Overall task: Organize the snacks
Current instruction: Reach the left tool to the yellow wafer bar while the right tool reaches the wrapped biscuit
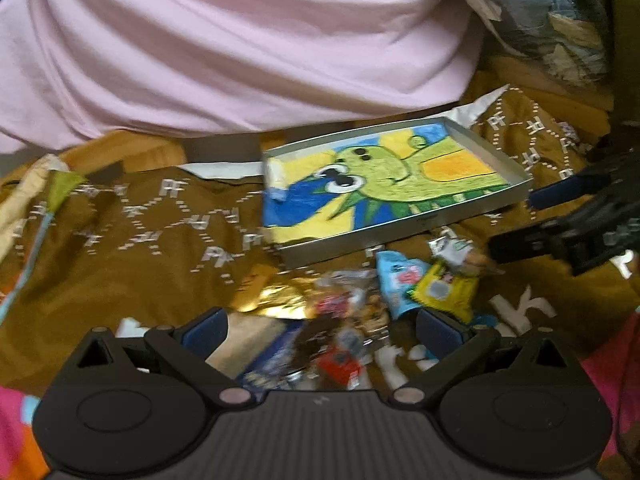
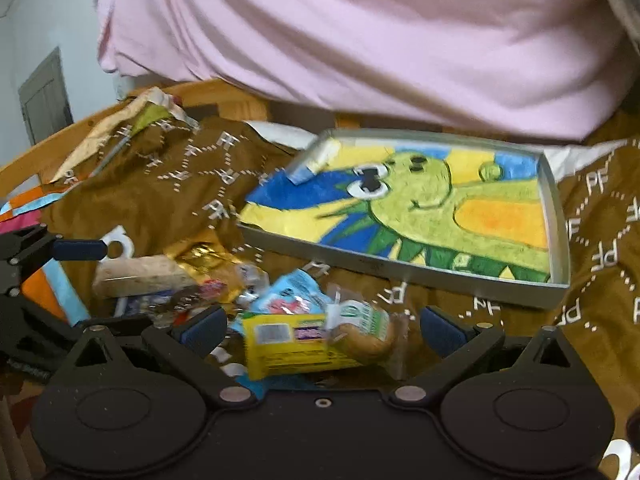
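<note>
Both tongs gape wide, left tongs (image 1: 320, 330) and right tongs (image 2: 322, 330), over heaped snacks (image 2: 296, 332); crinkly wrappers may slip before reaching the tray (image 2: 558, 216).

My work surface is draped in a brown cloth (image 2: 168, 208) patterned with white dotted diamonds and letters. At ten o'clock in my right wrist view a curved wooden rail (image 2: 48, 148) edges it — beyond that a pale bluish wall (image 2: 44, 12) with a grey panelled door (image 2: 46, 96). A large pink fabric (image 1: 224, 40) fills twelve o'clock — the light is soft and even.
</note>
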`<state>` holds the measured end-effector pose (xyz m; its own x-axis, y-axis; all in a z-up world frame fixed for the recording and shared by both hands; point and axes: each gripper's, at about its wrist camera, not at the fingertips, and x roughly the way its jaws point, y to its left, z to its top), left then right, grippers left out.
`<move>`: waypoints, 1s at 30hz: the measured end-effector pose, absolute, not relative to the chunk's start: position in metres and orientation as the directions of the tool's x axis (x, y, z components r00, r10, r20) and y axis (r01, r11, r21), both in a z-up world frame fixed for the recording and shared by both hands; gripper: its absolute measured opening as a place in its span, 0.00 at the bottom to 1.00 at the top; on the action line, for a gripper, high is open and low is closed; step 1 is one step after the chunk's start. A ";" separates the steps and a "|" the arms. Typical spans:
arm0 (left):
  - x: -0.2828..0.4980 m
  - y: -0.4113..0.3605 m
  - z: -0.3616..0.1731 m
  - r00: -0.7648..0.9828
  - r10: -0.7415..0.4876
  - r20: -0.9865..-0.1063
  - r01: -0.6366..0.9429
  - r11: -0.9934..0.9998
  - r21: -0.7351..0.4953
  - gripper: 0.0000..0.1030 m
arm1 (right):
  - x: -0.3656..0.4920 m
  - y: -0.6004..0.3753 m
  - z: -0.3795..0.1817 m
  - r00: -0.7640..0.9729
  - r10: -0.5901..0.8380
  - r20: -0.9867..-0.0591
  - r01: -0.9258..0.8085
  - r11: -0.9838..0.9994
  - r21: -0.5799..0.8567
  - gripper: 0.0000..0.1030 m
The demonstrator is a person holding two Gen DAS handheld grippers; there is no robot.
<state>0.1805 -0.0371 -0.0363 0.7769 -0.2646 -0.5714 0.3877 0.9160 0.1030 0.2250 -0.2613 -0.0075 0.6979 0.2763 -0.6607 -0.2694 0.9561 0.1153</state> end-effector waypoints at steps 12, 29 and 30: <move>0.204 -0.097 -0.062 0.701 -0.465 -0.540 0.629 0.761 0.161 1.00 | 0.269 -0.288 -0.042 0.611 0.318 -0.725 -0.199 0.948 0.248 0.97; 0.230 -0.123 -0.073 0.556 -0.558 -0.616 0.766 0.632 0.118 0.78 | 0.294 -0.298 -0.070 0.520 0.375 -0.768 -0.078 0.916 0.394 0.67; 0.232 -0.125 -0.074 0.552 -0.554 -0.624 0.765 0.634 0.114 0.73 | 0.293 -0.300 -0.070 0.521 0.381 -0.764 -0.075 0.912 0.403 0.59</move>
<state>0.2318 -0.1246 -0.0736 0.5518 -0.5536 -0.6238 0.7650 0.6338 0.1143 0.2931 -0.2997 -0.0696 0.5208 0.3809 -0.7640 -0.0752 0.9119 0.4034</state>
